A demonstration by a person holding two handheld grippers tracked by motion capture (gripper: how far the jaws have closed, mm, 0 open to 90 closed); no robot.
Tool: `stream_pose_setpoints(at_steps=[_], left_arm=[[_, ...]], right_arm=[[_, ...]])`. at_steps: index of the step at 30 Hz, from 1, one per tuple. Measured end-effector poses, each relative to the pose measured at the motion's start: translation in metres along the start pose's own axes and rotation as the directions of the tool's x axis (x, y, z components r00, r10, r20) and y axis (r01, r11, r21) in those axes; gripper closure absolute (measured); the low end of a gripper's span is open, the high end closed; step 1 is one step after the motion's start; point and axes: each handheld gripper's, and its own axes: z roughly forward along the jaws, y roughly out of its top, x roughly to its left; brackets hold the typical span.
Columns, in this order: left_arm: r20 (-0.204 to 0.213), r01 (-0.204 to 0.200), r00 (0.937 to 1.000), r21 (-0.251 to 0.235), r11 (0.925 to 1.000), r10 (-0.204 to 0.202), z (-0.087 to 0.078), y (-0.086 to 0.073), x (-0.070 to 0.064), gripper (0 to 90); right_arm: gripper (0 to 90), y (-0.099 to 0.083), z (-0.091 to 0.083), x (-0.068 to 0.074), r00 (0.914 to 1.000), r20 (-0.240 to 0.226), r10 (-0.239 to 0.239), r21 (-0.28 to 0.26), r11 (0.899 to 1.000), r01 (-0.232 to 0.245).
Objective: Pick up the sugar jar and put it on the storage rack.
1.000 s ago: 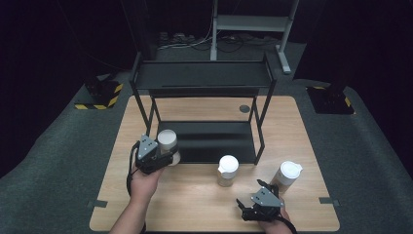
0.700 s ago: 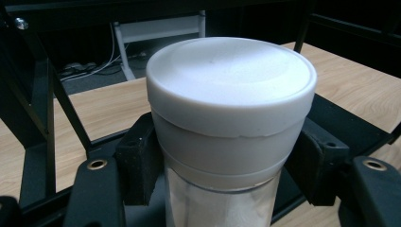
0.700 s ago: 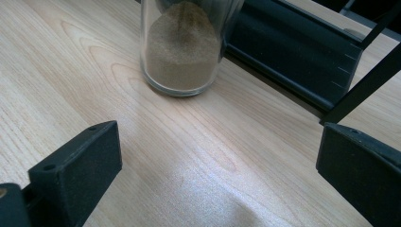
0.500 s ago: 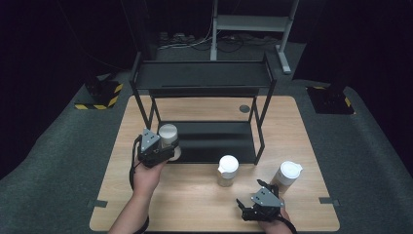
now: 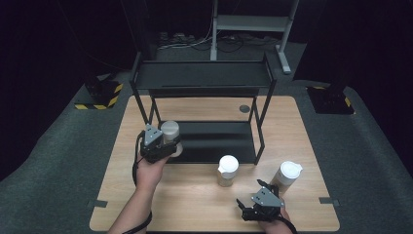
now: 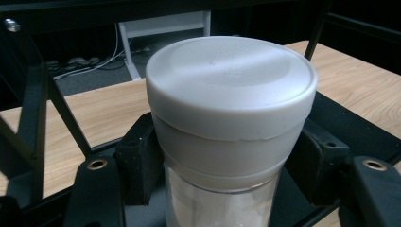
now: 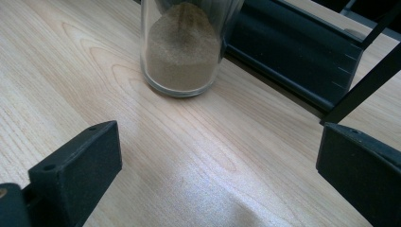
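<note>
Left tongs [image 5: 168, 144] are clamping the white-capped jar [image 5: 170, 132] just under its lid [image 6: 231, 80], carrying it at the left front of the black rack [image 5: 204, 80], probably clear of the counter [image 5: 195, 200]. Keeping it upright while easing it onto the lower shelf [image 5: 219, 141], watching the left post. Right tongs [image 5: 258, 207] are sitting released, low on the counter, a jar of brown powder [image 7: 182, 52] ahead of them, apart

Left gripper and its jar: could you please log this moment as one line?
left gripper: shut on jar | jar: lifted, upright, beside rack | right gripper: open, resting on table
</note>
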Motion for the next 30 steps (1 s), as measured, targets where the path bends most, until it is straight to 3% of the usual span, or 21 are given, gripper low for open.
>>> stream_pose_setpoints(at_steps=[13,30], left_arm=[[-0.004,-0.009,0.9999,0.020,0.9998,0.009,0.015,0.008,-0.004,35.0],[-0.023,-0.016,0.9996,0.073,0.9972,0.018,0.034,-0.001,-0.005,34.9]], right_arm=[[0.4,0.000,0.000,0.000,1.0000,0.001,0.000,-0.001,1.000,0.000],[0.3,0.000,0.000,0.000,1.0000,-0.003,0.003,-0.003,1.000,-0.003]])
